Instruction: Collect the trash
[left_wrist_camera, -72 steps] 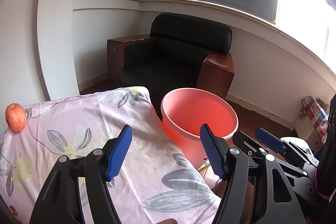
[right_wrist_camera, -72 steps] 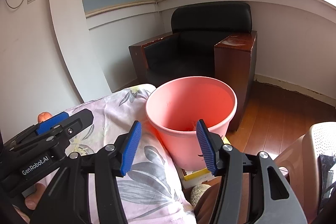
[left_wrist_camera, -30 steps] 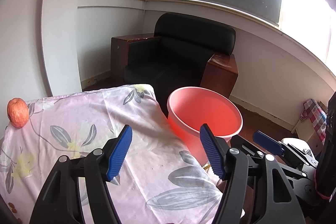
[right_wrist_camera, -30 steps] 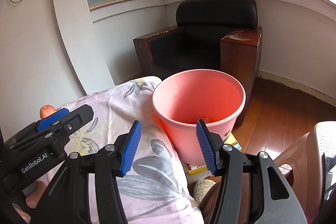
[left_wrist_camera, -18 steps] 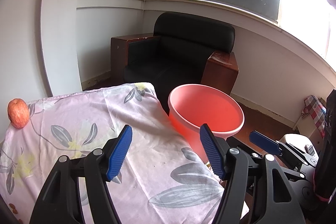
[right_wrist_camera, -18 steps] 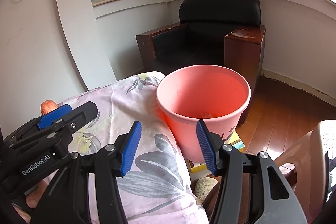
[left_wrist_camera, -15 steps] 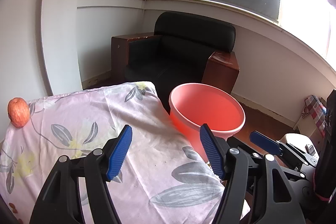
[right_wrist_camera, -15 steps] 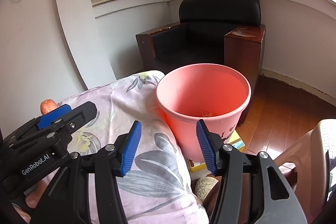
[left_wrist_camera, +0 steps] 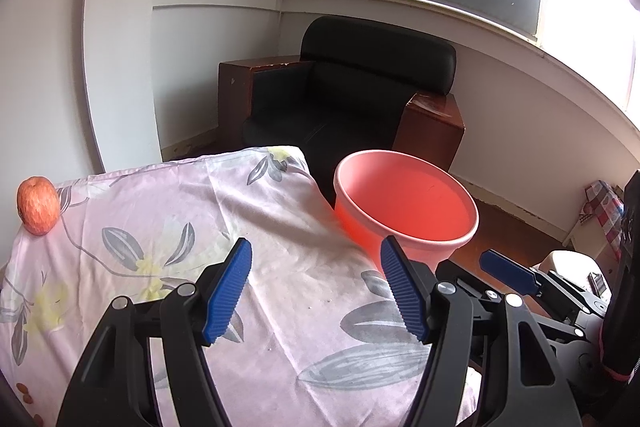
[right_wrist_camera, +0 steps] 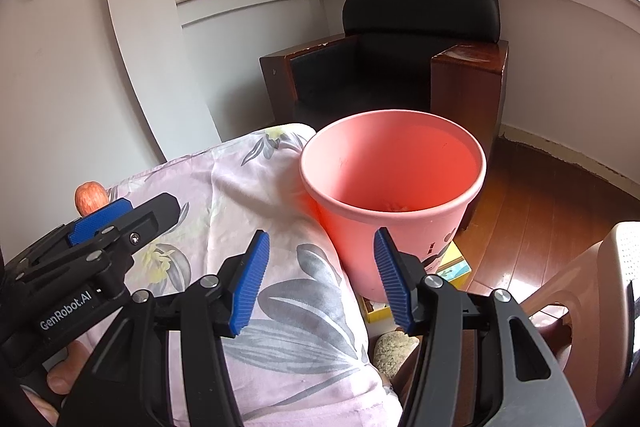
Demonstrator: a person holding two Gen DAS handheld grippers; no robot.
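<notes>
A pink bin (left_wrist_camera: 404, 211) stands on the floor at the right edge of a table covered in a pink flowered cloth (left_wrist_camera: 180, 219); it also shows in the right wrist view (right_wrist_camera: 396, 179), with pale scraps at its bottom (right_wrist_camera: 396, 205). My left gripper (left_wrist_camera: 316, 291) is open and empty above the cloth. My right gripper (right_wrist_camera: 320, 281) is open and empty, just before the bin's near wall. Small brown bits (left_wrist_camera: 26, 393) lie on the cloth at the near left edge.
A red apple (left_wrist_camera: 37, 199) sits at the cloth's far left corner. A black armchair with wooden arms (left_wrist_camera: 352, 107) stands behind the bin. A yellow box (right_wrist_camera: 404, 291) and a stone (right_wrist_camera: 394, 349) lie below the bin. A brown plastic stool (right_wrist_camera: 588, 291) is at right.
Both grippers drifted slightly back and up, so the bin sits a little farther away and more of the cloth shows. Both stayed open.
</notes>
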